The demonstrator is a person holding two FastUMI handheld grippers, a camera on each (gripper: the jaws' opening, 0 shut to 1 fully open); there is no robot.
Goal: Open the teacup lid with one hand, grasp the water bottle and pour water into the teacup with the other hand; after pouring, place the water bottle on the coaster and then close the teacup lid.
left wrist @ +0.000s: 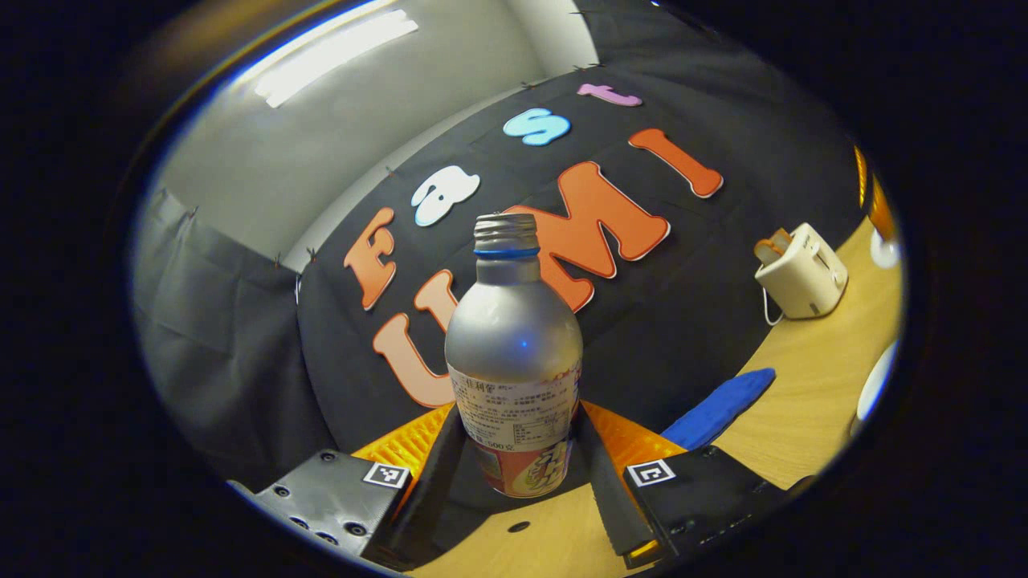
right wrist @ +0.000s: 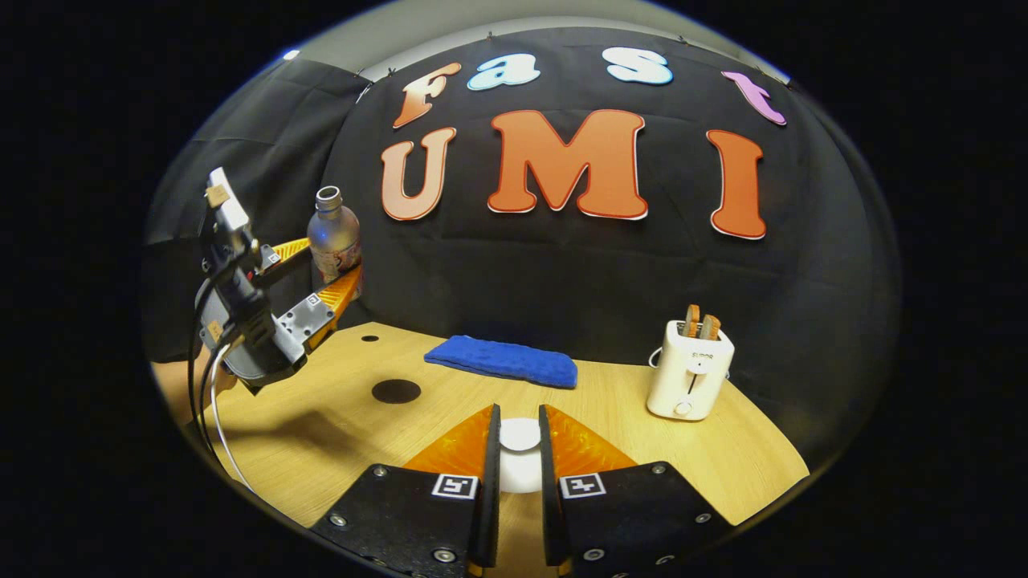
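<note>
Your left gripper (left wrist: 518, 449) pinches the water bottle (left wrist: 514, 353) low on its body at frame centre, lifted above the wooden table (left wrist: 803, 385); your right gripper (right wrist: 519, 457) is closed on the white teacup lid (right wrist: 520, 434) at lower centre. Black cloth backs the table, with a blue cloth (right wrist: 502, 361), toaster (right wrist: 691, 371) and dark coaster (right wrist: 396, 391) on it. Bottle's long axis runs upright, open mouth toward the frame top.

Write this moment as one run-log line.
left hand-held gripper: shut on bottle, lifted, upright | right hand-held gripper: around white lid | coaster: bare
</note>
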